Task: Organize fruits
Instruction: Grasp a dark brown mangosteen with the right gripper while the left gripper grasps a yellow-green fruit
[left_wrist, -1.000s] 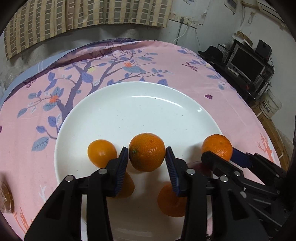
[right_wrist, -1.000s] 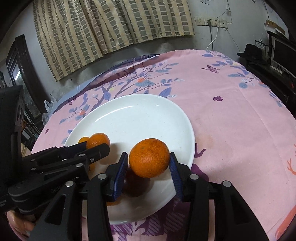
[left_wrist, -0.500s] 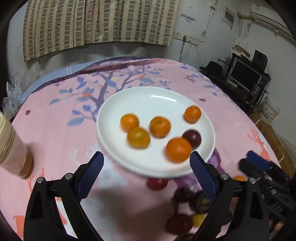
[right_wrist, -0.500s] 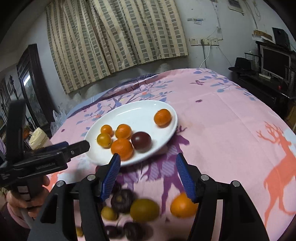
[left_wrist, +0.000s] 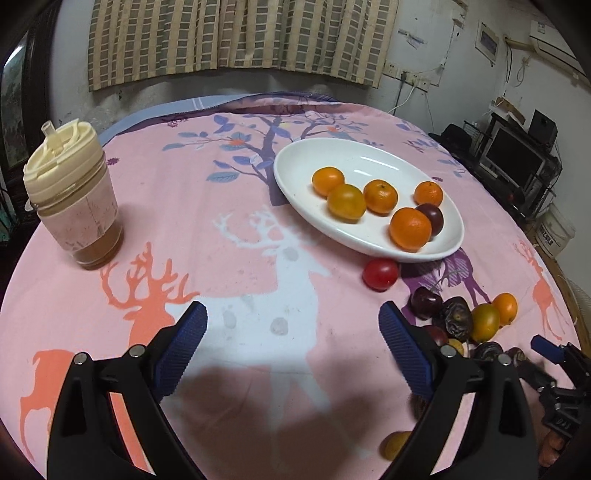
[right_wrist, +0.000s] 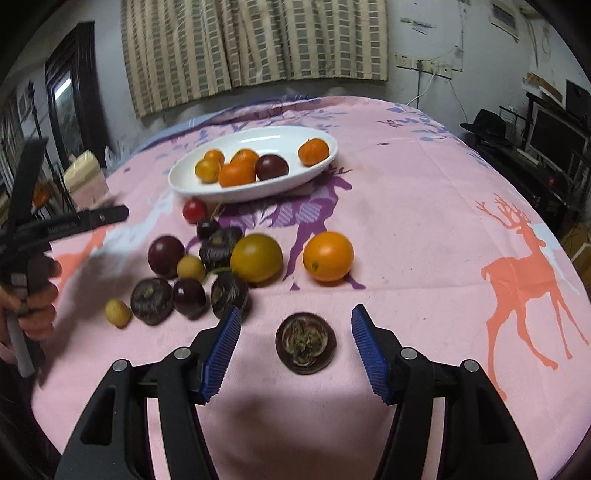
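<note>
A white plate (left_wrist: 369, 162) holds several oranges and one dark plum (left_wrist: 431, 218); it is also in the right wrist view (right_wrist: 184, 184). Loose fruit lies on the cloth in front of it: a red tomato (left_wrist: 380, 273), an orange (right_wrist: 328, 256), a yellow-green fruit (right_wrist: 256, 257) and several dark ones. My left gripper (left_wrist: 291, 314) stands wide open over bare cloth, left of the pile. My right gripper (right_wrist: 295, 314) is open, and a dark round fruit (right_wrist: 306, 343) lies on the cloth between its fingers, untouched.
A cup with a cream lid (left_wrist: 72, 195) stands at the far left of the round table. A hand (right_wrist: 37, 306) holds the left gripper's handle at the left edge of the right wrist view. A monitor (left_wrist: 517, 158) sits beyond the table's right edge.
Both grippers let go of the oranges they held over the plate, opened, and drew back toward the near side. The loose fruit pile has come into view.
</note>
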